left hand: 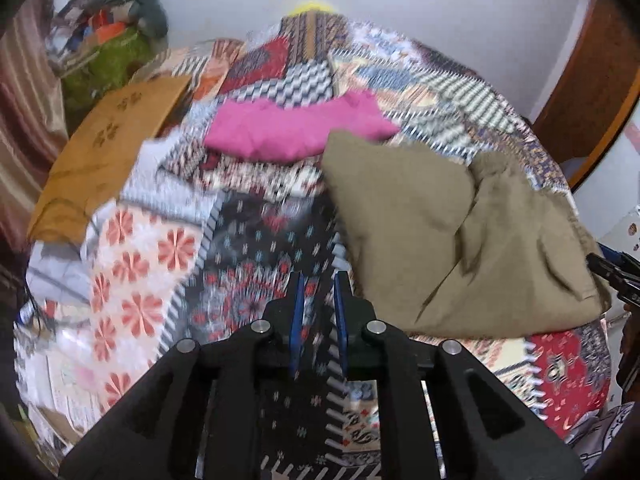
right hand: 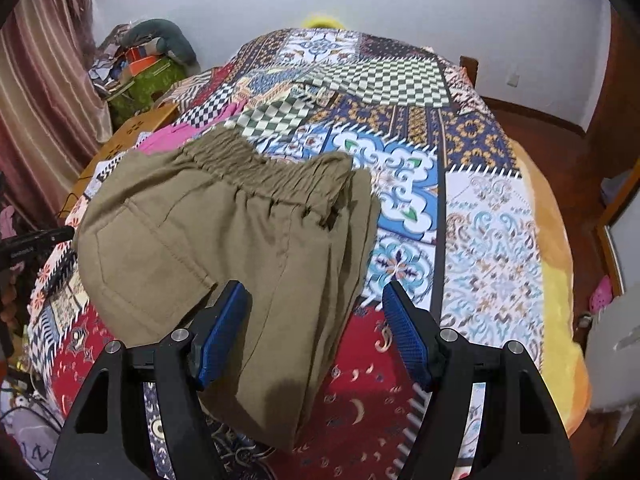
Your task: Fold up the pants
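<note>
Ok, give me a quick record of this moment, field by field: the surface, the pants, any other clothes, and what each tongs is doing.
surface: bed with patchwork quilt
pants: olive pants, folded into a compact bundle, elastic waistband on the far side
other clothes: pink garment folded beyond the pants
left tongs: nearly closed, holding nothing, over the quilt beside the pants
right tongs: open, fingers on either side of the near edge of the pants, not clamped
image quality: left view motion-blurred

Left gripper [left hand: 318, 280] jaws nearly closed, narrow gap, nothing between them, over the quilt [left hand: 256, 240]. Khaki pants [left hand: 440, 232] bunched just right of it. Pink garment [left hand: 296, 128] beyond. Right gripper [left hand: 616, 276] at pants' right edge. Image blurred.
</note>
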{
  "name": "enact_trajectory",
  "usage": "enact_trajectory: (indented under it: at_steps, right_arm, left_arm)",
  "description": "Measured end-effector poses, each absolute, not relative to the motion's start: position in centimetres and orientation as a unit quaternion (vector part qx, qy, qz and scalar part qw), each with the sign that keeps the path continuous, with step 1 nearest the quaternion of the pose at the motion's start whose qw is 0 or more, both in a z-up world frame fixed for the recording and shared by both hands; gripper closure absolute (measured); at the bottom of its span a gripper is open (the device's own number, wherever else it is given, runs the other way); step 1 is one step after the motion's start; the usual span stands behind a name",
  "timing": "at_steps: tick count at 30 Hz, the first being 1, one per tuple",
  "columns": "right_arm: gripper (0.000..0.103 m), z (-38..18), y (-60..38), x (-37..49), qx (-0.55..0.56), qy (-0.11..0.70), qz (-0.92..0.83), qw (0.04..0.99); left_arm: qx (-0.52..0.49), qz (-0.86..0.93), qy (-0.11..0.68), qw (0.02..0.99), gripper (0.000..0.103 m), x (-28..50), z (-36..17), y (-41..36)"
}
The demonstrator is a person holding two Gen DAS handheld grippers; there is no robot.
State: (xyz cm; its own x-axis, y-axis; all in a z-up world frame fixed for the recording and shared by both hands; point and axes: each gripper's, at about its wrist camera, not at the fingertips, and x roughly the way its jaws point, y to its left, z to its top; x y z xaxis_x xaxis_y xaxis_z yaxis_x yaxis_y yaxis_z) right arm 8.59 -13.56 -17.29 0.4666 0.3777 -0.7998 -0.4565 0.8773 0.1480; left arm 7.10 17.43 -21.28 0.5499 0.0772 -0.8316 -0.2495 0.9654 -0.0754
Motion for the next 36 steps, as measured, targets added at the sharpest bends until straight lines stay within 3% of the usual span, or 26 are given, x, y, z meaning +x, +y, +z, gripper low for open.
enact_trajectory:
  at_steps: [3,5,6,7,12,17,22,29,36]
  right_arm:
    - [0.036,-16.6,-13.3,9.2,-0.045,0.443,0.246,0.861]
    - [0.036,-16.2,-13.2,9.9,-0.042,0.436,0.247,0.864]
    - [0.036,-16.1,-13.2,10.2,-0.038,0.433,0.248,0.866]
    - [0.036,-16.0,-13.2,10.6,-0.034,0.43,0.247,0.867]
    - [0.041,-16.4,-12.7,12.1,-0.03,0.432,0.254,0.865]
    - [0.064,-18.4,-12.3,13.0,-0.015,0.463,0.283,0.84]
    - [0.075,-18.4,-12.4,12.7,-0.017,0.447,0.294,0.845]
    - [0.084,-16.9,-12.2,12.9,-0.034,0.413,0.303,0.858]
    - [0.085,-16.7,-10.6,14.1,-0.064,0.4,0.291,0.867]
  left_arm:
    - [-0.072,0.074,0.45,0.887,0.087,8.7,-19.6,16.3]
    - [-0.066,0.06,0.443,0.892,0.071,10.1,-18.8,15.4]
    - [-0.065,0.052,0.439,0.894,0.052,10.9,-18.5,14.9]
    - [-0.065,0.047,0.435,0.897,0.041,11.6,-18.3,14.4]
    - [-0.069,-0.013,0.44,0.895,0.041,15.3,-18.4,11.3]
    - [-0.058,-0.068,0.46,0.883,0.041,17.4,-20.1,7.9]
    - [-0.017,-0.07,0.48,0.874,0.041,18.6,-22.7,5.9]
    - [-0.058,-0.085,0.478,0.872,0.045,18.7,-23.8,7.2]
    - [-0.037,-0.073,0.469,0.88,0.049,18.6,-23.9,6.9]
